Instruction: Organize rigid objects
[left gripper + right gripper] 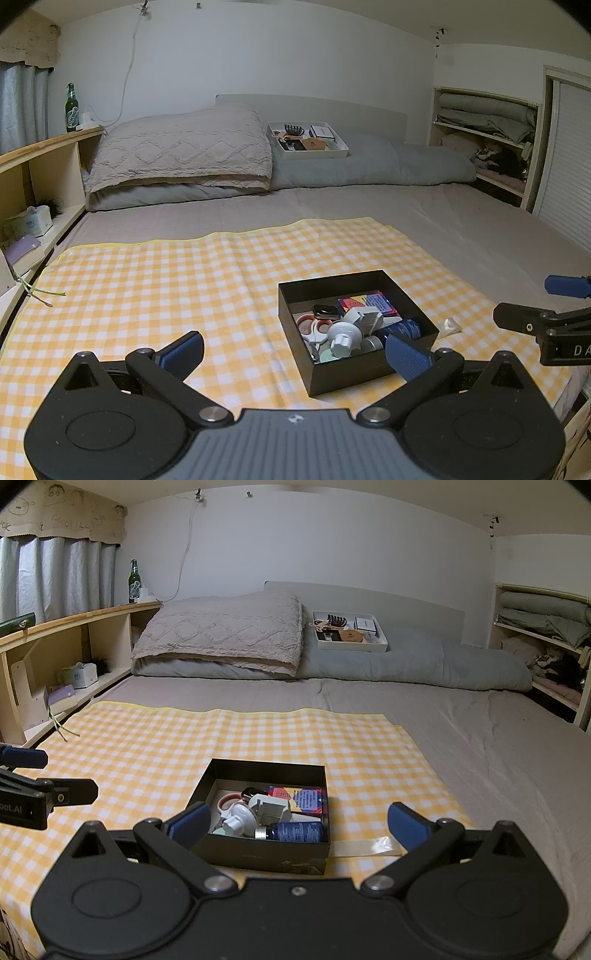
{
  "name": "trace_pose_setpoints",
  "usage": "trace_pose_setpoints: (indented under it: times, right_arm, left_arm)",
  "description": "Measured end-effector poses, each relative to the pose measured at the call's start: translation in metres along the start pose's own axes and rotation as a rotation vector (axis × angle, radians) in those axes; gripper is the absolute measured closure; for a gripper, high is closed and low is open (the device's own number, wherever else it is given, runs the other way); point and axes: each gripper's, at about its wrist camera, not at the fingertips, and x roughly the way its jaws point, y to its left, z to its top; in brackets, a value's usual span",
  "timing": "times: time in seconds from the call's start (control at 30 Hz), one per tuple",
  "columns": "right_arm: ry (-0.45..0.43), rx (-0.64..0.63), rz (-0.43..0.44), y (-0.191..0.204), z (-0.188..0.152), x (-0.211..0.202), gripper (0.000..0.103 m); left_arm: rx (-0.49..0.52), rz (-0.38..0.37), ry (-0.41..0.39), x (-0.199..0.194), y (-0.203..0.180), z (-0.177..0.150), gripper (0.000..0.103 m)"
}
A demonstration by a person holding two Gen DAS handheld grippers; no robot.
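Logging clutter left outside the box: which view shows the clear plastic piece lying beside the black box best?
The right wrist view: the clear plastic piece lies flat along the black box, its whole strip showing. The left wrist view shows only a small crumpled end past the box's far corner.

place: somebody's bedroom
giveaway: big bed (424, 716) with pillow (221, 638)
side: wooden shelf (74, 622), curtains (55, 576)
corner: folded bedding (543, 618) stacked up

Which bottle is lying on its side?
The dark blue bottle inside the black box; the green bottle on the wooden shelf stands upright.
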Motion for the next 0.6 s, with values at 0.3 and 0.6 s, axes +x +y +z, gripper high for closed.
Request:
trace_pose_setpoints:
  times: [0.3,0.6]
  right_arm:
    - [0.000,0.001,-0.001,-0.0004,-0.0005,0.0004,0.000]
    - [0.000,0.001,-0.001,-0.0005,-0.0006,0.0003,0.000]
  left_arm:
    - [0.007,0.000,-0.002,-0.0002,0.0010,-0.0013,0.000]
    - [0.008,-0.003,0.000,-0.0001,0.0021,-0.0019,0.000]
